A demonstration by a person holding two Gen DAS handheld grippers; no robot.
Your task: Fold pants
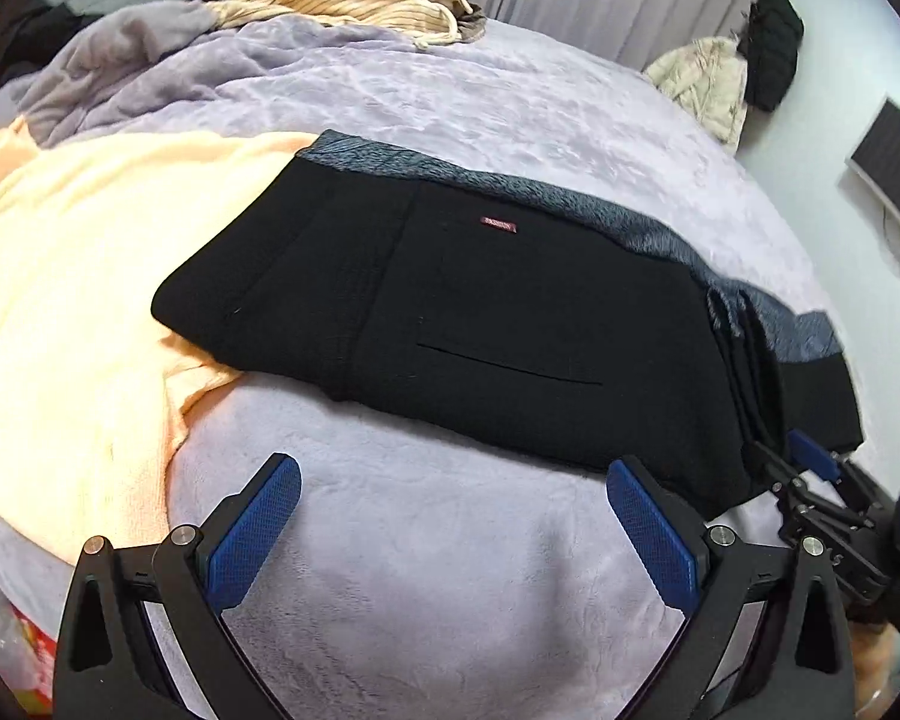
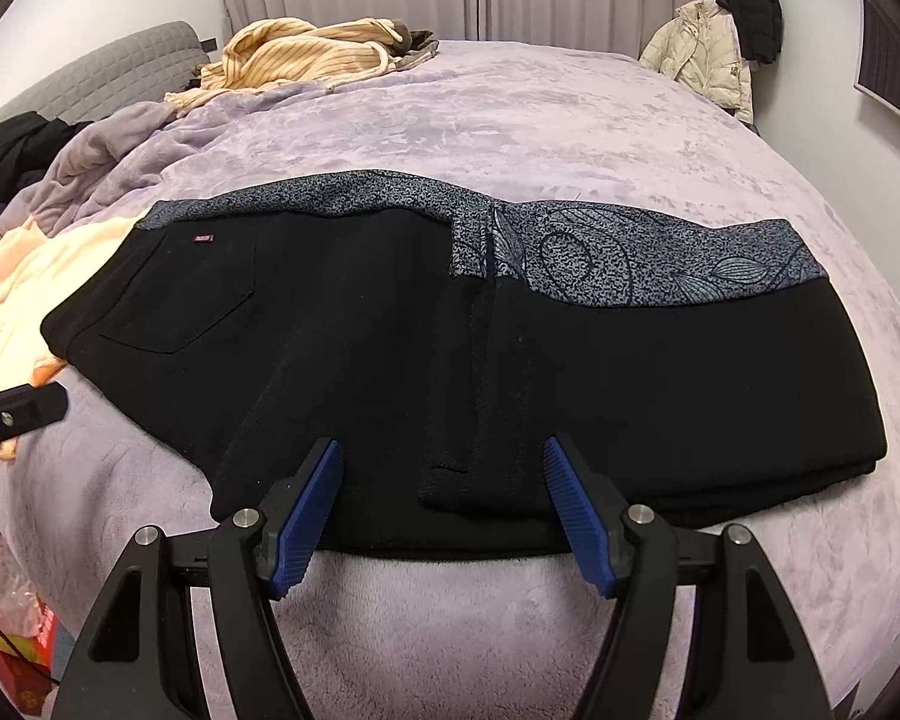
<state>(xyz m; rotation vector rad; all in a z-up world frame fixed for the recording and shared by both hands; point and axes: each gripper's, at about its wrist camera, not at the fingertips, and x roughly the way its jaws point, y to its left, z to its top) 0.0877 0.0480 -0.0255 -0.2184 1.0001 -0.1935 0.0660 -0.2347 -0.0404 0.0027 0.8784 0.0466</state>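
Already the black pants (image 2: 390, 360) lie folded into a compact stack on the purple bed (image 2: 570, 120), so little seems left; both the left gripper (image 1: 453, 525) and right gripper (image 2: 444, 507) hover at the near edge, jaws apart, empty

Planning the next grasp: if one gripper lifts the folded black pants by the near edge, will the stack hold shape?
Probably not: the black pants lie in soft stacked layers, so they would likely droop and unfold. The knit looks thick, so fairly heavy. The plush purple blanket likely resists sliding.
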